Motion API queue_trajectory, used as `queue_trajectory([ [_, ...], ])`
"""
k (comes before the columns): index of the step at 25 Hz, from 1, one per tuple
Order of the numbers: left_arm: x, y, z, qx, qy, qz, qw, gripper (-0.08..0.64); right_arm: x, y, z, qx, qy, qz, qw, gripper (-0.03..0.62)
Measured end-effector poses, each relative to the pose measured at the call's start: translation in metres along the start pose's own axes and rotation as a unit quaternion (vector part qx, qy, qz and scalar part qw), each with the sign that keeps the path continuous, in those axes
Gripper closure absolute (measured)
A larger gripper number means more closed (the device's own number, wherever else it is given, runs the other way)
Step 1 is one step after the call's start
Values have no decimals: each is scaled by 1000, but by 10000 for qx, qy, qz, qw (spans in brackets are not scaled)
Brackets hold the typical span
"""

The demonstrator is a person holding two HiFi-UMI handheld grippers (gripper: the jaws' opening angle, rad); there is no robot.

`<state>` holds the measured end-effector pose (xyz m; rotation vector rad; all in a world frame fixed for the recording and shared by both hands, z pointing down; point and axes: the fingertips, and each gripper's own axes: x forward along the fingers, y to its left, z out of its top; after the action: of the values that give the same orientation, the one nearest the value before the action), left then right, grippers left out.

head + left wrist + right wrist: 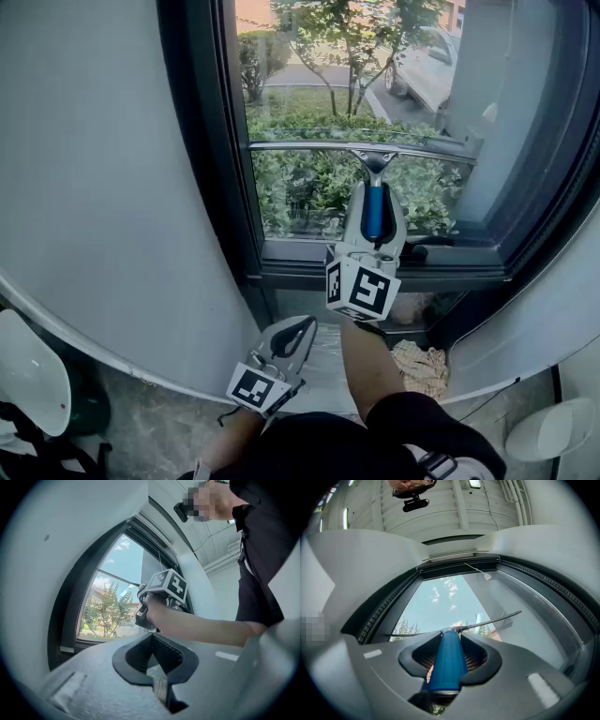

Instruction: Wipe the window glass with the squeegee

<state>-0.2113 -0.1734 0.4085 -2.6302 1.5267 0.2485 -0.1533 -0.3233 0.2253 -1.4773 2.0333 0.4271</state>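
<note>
Blue-handled squeegee (362,148) clamped in right tongs (374,202), blade on glass (309,94) — best press evenly, blade level, pull straight down. Left tongs (302,326) closed, empty.

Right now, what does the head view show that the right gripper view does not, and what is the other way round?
Only the head view shows the left claw, shut and empty, held low, a cloth below the window, and a hedge and a car outside. Only the right gripper view shows the ceiling and the camera on the person's head. Both show the right claw shut on the blue handle of the squeegee, its blade stretched across the window glass.
</note>
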Motion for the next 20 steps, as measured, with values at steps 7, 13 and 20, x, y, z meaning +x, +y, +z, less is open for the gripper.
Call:
queue_trajectory([
  [7, -5, 0, -3, -34, 41, -4, 10000, 558, -5, 0, -4, -10, 86, -45, 10000, 462],
  [13, -7, -3, -7, -78, 92, -51, 9999, 558, -11, 0, -8, -17, 127, -63, 9999, 462],
  [20, -9, -2, -11, -137, 168, -53, 9998, 559, -19, -1, -17, -24, 246, -85, 9997, 462],
])
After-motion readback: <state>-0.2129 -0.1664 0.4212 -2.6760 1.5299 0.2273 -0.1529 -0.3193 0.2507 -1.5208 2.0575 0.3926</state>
